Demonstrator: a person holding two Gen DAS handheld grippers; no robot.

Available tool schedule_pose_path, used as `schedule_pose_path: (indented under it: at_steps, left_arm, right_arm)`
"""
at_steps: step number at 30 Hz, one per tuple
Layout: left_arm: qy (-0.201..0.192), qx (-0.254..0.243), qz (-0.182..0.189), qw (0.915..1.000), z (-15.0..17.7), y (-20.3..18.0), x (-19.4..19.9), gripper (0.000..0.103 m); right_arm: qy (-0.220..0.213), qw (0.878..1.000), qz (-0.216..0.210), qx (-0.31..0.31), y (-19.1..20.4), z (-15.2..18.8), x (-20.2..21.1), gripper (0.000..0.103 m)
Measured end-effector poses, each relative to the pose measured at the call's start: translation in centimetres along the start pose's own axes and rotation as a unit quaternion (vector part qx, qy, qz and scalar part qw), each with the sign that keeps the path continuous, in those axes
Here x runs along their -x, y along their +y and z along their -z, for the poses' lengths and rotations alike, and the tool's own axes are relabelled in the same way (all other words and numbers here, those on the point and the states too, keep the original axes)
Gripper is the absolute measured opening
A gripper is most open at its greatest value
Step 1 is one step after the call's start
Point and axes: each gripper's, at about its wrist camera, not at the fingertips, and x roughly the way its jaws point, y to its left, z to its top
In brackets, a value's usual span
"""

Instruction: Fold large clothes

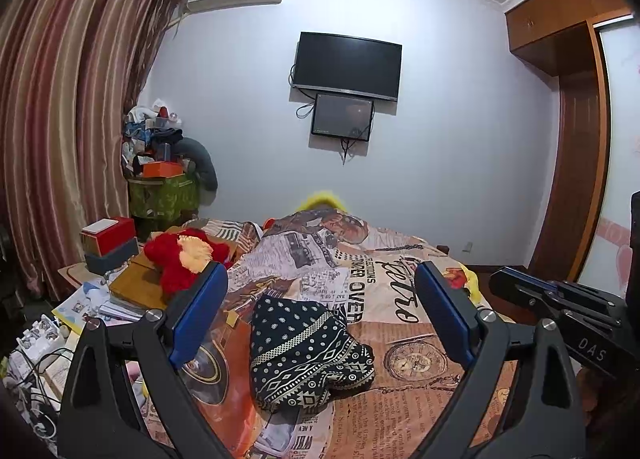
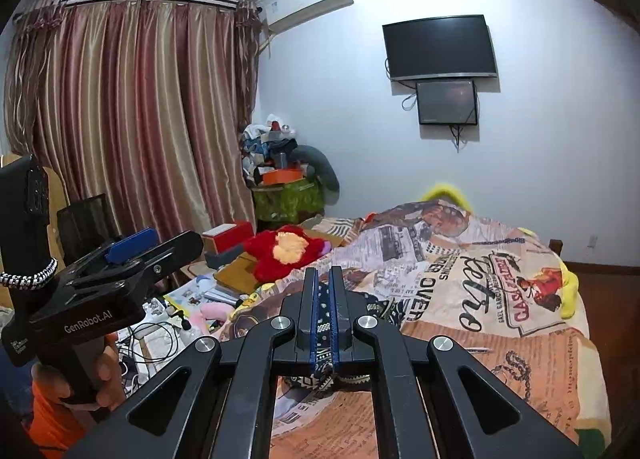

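Your left hand-held gripper hovers level over the bed, fingers spread wide and holding nothing. Your right hand-held gripper is clamped on the patterned garment, which lies bunched on the bedspread, its long axis running away from you toward the wall.

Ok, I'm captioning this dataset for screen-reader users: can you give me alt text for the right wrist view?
The right gripper is shut on a dark patterned garment lying on a bed with a newspaper-print bedspread. At left, the person's left hand holds the left gripper above bedside clutter; striped curtains and a wall-mounted TV are behind.
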Motion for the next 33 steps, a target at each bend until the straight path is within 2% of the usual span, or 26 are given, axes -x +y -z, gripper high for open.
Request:
schedule_pose_path:
  at_steps: [33]
  left_arm:
    - [0.007, -0.015, 0.03, 0.9994, -0.29, -0.88, -0.13, 0.095]
  right_arm:
    - [-0.008, 1.0, 0.009, -0.008, -0.19, 0.14, 0.35, 0.001]
